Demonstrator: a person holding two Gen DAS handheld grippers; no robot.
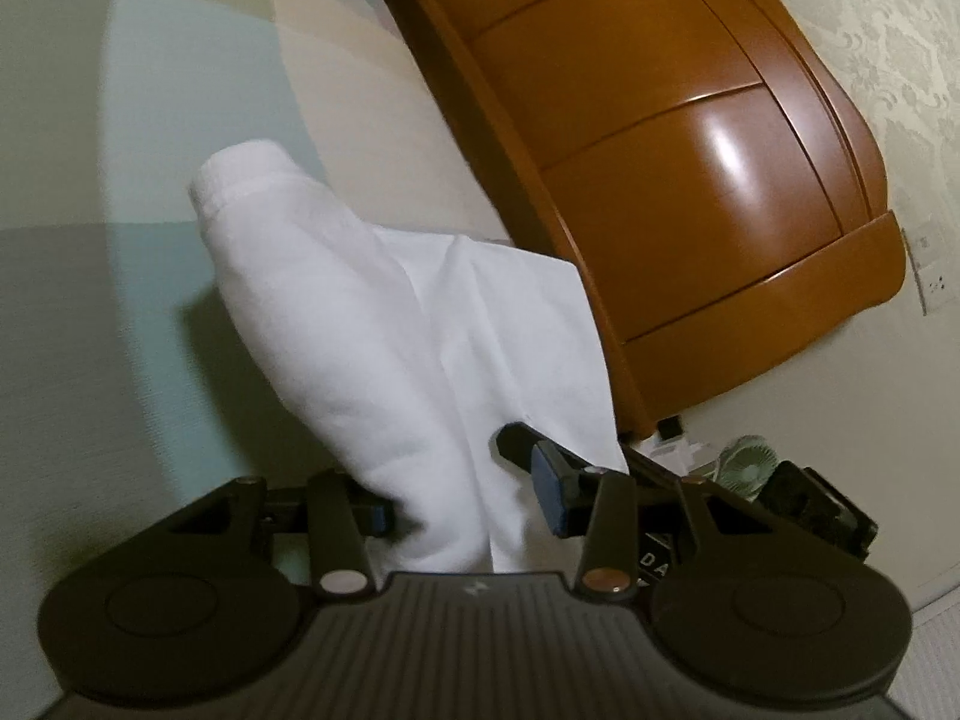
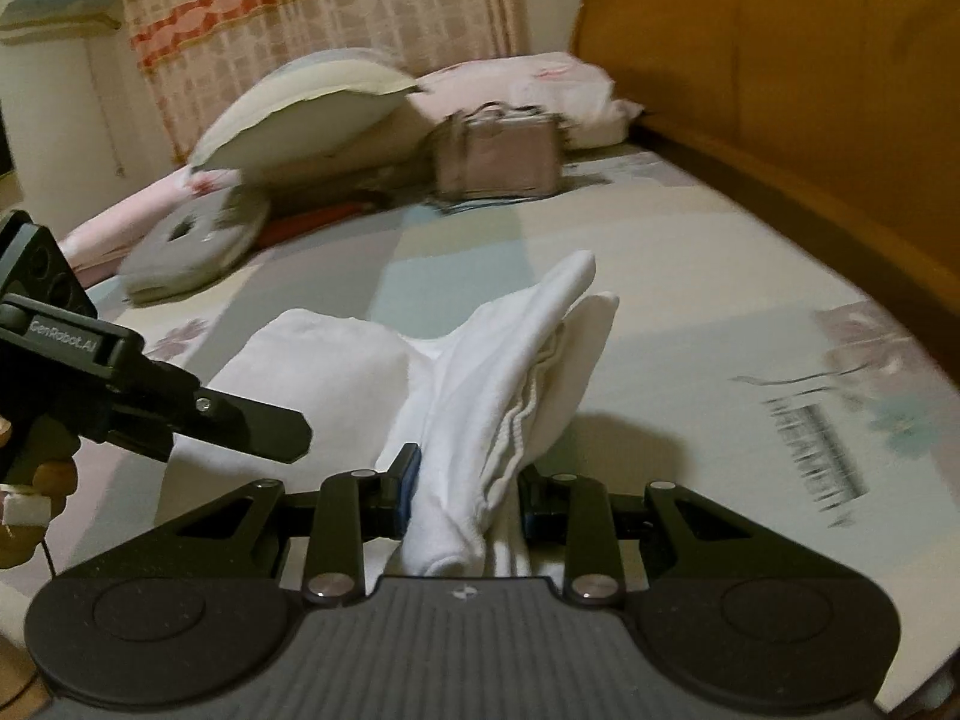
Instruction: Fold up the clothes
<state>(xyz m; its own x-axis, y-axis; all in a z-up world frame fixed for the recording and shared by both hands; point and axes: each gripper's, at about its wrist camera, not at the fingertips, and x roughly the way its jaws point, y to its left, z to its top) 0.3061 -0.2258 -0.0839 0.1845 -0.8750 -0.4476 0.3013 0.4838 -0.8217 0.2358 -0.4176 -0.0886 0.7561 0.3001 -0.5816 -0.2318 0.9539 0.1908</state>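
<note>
A white garment point(image 1: 384, 324) is bunched and raised off the patchwork bed sheet point(image 1: 150, 138), a hemmed cuff at its far end. My left gripper point(image 1: 468, 507) is shut on its near end, and the cloth runs up between the two pads. In the right wrist view the same garment point(image 2: 498, 384) rises in folds from my right gripper point(image 2: 465, 489), which is shut on a thick bundle of it. My left gripper point(image 2: 288, 435) shows from the side at the left, held by a hand point(image 2: 42, 480), its finger lying against the garment's other end.
A wooden headboard point(image 1: 690, 192) borders the bed on the right. Pillows point(image 2: 312, 108), a grey bag point(image 2: 498, 156) and a round cushion point(image 2: 192, 240) lie at the far end below a curtain point(image 2: 312, 0). A small green fan point(image 1: 750, 462) and dark items sit beside the bed.
</note>
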